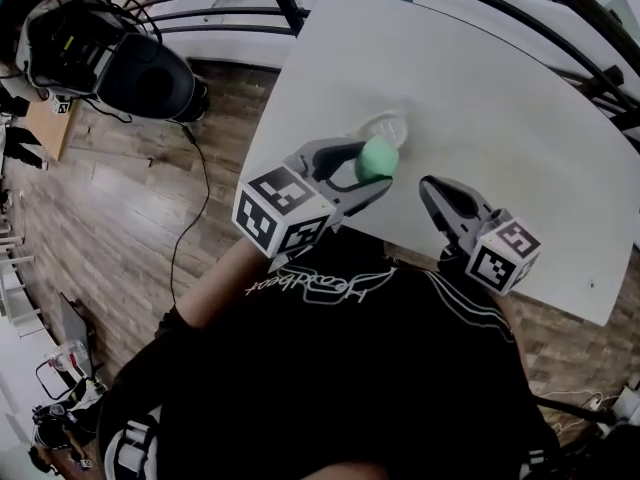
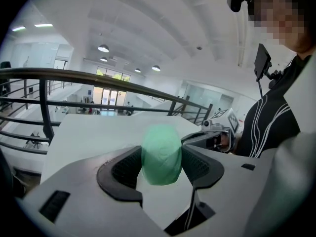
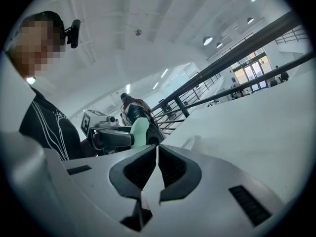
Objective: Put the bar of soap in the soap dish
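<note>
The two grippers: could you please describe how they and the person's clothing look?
The left gripper and right gripper are both grey moulded plastic, with black ribbed pads inside curved jaws. Each carries a white cube printed with black square markers. The person wears a black top with a white line print.

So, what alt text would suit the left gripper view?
The left gripper grips a green soap between its grey jaws, above a white table. The right gripper and a person in black show at right.
</note>
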Tool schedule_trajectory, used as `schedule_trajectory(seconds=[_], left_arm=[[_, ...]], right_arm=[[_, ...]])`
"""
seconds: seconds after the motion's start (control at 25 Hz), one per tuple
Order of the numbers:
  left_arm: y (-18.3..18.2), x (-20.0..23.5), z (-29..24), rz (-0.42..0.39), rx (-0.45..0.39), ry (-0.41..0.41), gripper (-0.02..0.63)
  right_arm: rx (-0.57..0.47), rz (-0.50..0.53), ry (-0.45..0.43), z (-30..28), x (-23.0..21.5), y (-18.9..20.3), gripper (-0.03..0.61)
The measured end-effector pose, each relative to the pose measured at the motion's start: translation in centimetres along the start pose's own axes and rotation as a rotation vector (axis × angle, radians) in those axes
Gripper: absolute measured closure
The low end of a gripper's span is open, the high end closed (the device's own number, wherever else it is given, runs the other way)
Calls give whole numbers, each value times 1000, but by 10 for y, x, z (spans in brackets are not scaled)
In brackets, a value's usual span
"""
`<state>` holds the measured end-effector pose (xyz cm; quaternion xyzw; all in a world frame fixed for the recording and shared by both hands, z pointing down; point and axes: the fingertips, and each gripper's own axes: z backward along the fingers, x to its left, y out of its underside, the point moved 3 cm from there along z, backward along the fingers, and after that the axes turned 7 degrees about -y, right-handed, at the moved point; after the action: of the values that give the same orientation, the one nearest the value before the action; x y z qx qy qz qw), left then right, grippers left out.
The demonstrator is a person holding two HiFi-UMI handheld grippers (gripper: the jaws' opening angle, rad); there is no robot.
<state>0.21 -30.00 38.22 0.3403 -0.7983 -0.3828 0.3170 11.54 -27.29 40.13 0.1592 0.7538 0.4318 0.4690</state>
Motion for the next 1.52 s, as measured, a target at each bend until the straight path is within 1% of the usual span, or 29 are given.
schedule_trajectory(seconds=[0.24,0.44,0.6,0.8,0.92,1.0,1.2,1.52], left_arm=[[-9,12,-7,-50,6,-14,353],[-5,19,-14,-79,22,-22,353],[0,21,-25,-156,54,-38,353],[14,33,-44,-297,115,-65,353],[22,42,-59,-340,147,-72,353],[29,41,-64,-354,161,-78,353],[39,26,-61,-373,154,-64,353],[46,30,-64,-389,164,-62,353]], right_arm=[[-13,-13,14,-2,-7,-2,560],[-22,-29,31,-1,-12,1,560],[-18,-48,41,0,-17,3,560],[-2,-72,43,-7,-27,5,560],[7,-84,42,-12,-36,5,560],[11,-87,41,-10,-36,8,560],[10,-86,51,-1,-25,16,560],[19,-94,67,-1,-26,18,560]])
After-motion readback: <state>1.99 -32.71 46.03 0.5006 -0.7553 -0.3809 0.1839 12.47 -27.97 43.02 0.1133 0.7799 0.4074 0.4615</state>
